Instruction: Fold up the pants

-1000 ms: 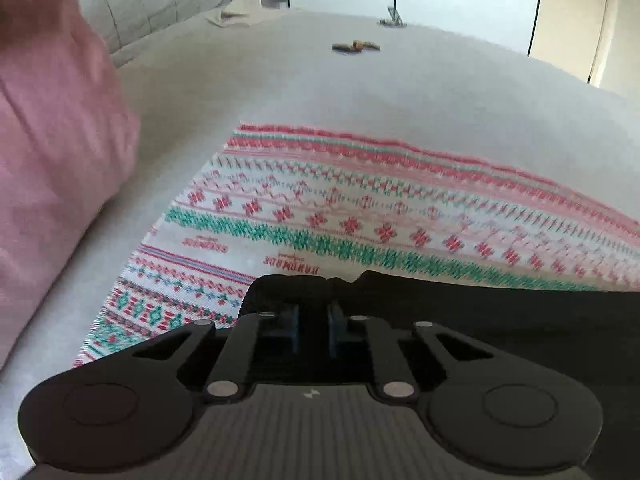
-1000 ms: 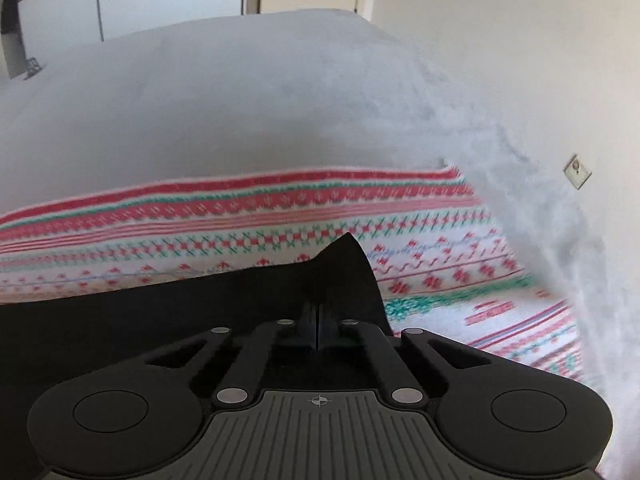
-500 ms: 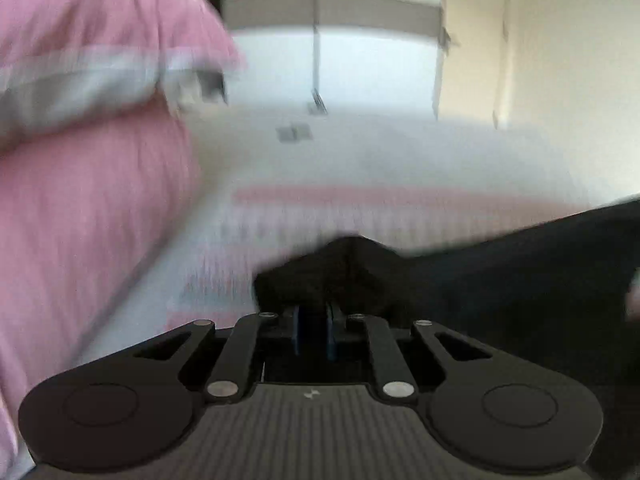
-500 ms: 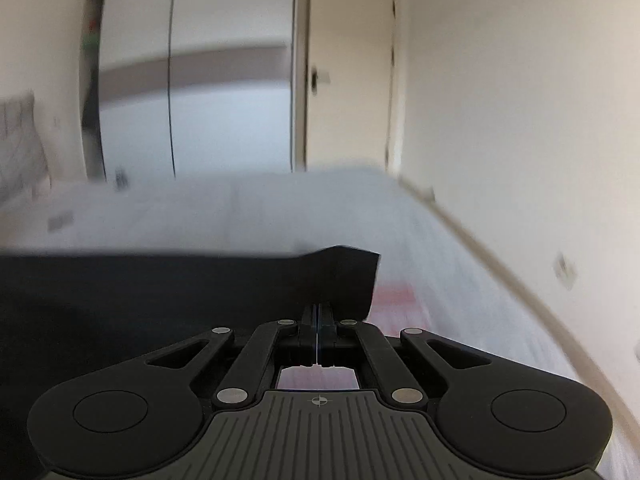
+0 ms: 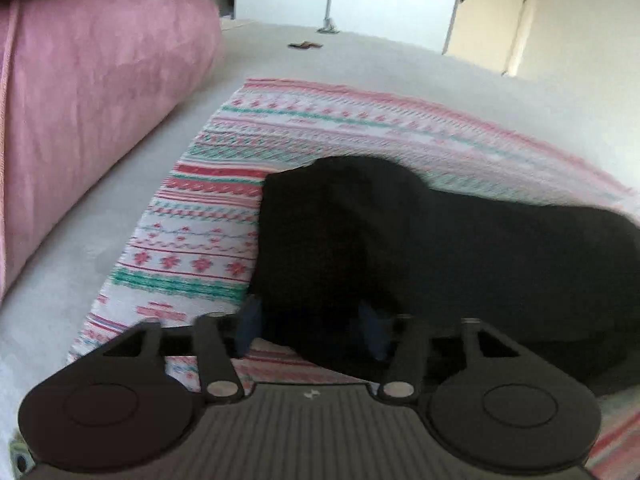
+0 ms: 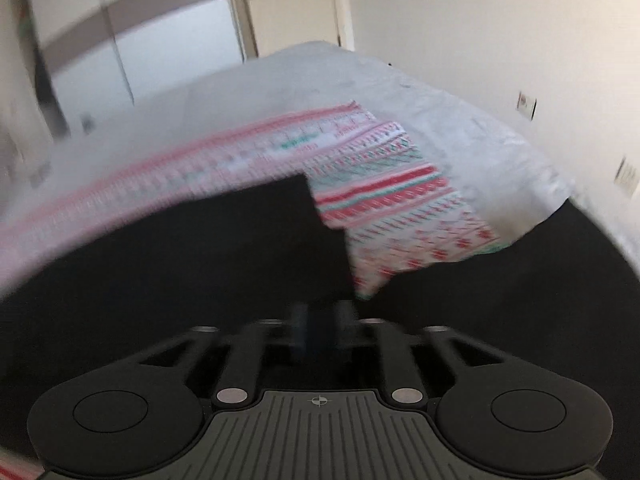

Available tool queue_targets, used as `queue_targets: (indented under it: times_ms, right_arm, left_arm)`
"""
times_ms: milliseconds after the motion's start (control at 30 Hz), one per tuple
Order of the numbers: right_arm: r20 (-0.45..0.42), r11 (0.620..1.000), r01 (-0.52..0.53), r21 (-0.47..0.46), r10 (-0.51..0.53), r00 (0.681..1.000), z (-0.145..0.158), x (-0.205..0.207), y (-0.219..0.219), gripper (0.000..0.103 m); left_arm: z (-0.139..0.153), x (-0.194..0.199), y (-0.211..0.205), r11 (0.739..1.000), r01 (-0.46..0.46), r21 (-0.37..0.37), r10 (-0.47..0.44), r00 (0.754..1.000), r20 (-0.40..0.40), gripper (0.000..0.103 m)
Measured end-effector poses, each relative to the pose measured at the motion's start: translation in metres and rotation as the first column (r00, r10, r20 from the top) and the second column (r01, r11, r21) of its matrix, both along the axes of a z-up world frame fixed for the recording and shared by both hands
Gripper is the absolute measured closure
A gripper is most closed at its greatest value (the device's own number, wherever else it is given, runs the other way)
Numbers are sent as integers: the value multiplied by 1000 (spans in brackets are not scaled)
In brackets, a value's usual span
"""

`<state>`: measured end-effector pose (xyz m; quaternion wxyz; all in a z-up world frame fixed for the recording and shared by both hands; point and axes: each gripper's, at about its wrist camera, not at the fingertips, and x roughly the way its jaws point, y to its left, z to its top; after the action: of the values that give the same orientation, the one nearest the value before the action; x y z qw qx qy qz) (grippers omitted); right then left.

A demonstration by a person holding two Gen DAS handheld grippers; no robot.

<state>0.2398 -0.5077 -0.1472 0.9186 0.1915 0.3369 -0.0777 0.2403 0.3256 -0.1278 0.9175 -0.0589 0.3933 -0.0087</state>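
Two handheld grippers, one pair of black pants, one patterned cloth, one bed.

Black pants (image 5: 400,248): heaped in a dark mound on the patterned cloth, directly ahead of both grippers. From the right wrist view the pants (image 6: 200,248) fill the lower left, with one squared corner standing up against the cloth behind it.

Left gripper (image 5: 312,328): fingers spread wide apart, one blue pad at each side of the near edge of the pants; fabric lies between them, not pinched.

Right gripper (image 6: 318,328): fingers drawn close together, with dark fabric right at the tips. Blur keeps me from telling whether they clamp the fabric.

Patterned cloth (image 5: 200,240): white ground, red and green knit-style bands, spread flat under the pants; its far corner (image 6: 400,208) shows past the pants in the right wrist view.

Bed (image 5: 380,60): pale grey cover, beneath the cloth.

Pink pillow (image 5: 88,112): bulky, left of the cloth, resting on the bed.

Small dark item (image 5: 306,44): far on the bed, too small to identify.

Door (image 6: 292,4): pale, with handle, beyond the bed.
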Motion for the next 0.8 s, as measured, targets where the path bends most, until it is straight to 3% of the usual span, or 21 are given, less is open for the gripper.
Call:
queue_targets:
  times_ms: [33, 100, 200, 267, 300, 333, 400, 467, 500, 600, 667, 767, 800]
  right_arm:
    - [12, 998, 7, 68, -8, 1000, 0, 3, -1, 28]
    - [-20, 989, 45, 139, -43, 999, -4, 18, -1, 29]
    - [-107, 993, 118, 15, -116, 987, -16, 55, 4, 31]
    - [-143, 992, 115, -54, -122, 982, -23, 73, 9, 59]
    - [-175, 989, 120, -86, -133, 976, -27, 82, 12, 95]
    - [-183, 988, 123, -92, -138, 973, -29, 85, 14, 103]
    - [-162, 986, 110, -124, -129, 978, -25, 77, 22, 103]
    - [-123, 982, 96, -164, -117, 986, -13, 66, 29, 103]
    - [-95, 981, 100, -165, -117, 989, -6, 55, 31, 103]
    - [-27, 987, 105, -119, -109, 994, 13, 23, 30, 103]
    - [-35, 993, 112, -47, -113, 993, 15, 10, 24, 103]
    - [-140, 988, 116, 102, -101, 985, -6, 14, 15, 68]
    - [-159, 984, 129, 120, -109, 981, -14, 19, 14, 37]
  left_arm:
    - [3, -9, 0, 1000, 0, -28, 0, 1000, 18, 36]
    - [7, -23, 1, 996, -6, -94, 9, 999, 38, 33]
    - [7, -26, 10, 973, -63, -221, 70, 997, 27, 29]
    - [0, -16, 12, 949, -134, -285, 132, 991, -26, 29]
    - [-5, -8, 11, 936, -172, -308, 157, 985, -72, 30]
    - [-11, -1, 7, 926, -212, -313, 187, 976, -107, 35]
    - [-17, 13, -4, 925, -271, -267, 243, 961, -132, 49]
    - [-18, 24, -17, 940, -280, -193, 261, 958, -120, 85]
    - [-17, 26, -20, 942, -271, -200, 252, 961, -115, 103]
    - [-18, 26, -22, 932, -286, -223, 265, 957, -119, 103]
    - [-21, 23, -21, 931, -285, -227, 265, 957, -118, 103]
    - [-25, 18, -14, 902, -301, -308, 269, 952, -145, 103]
    - [-28, 17, -11, 886, -311, -344, 271, 949, -160, 90]
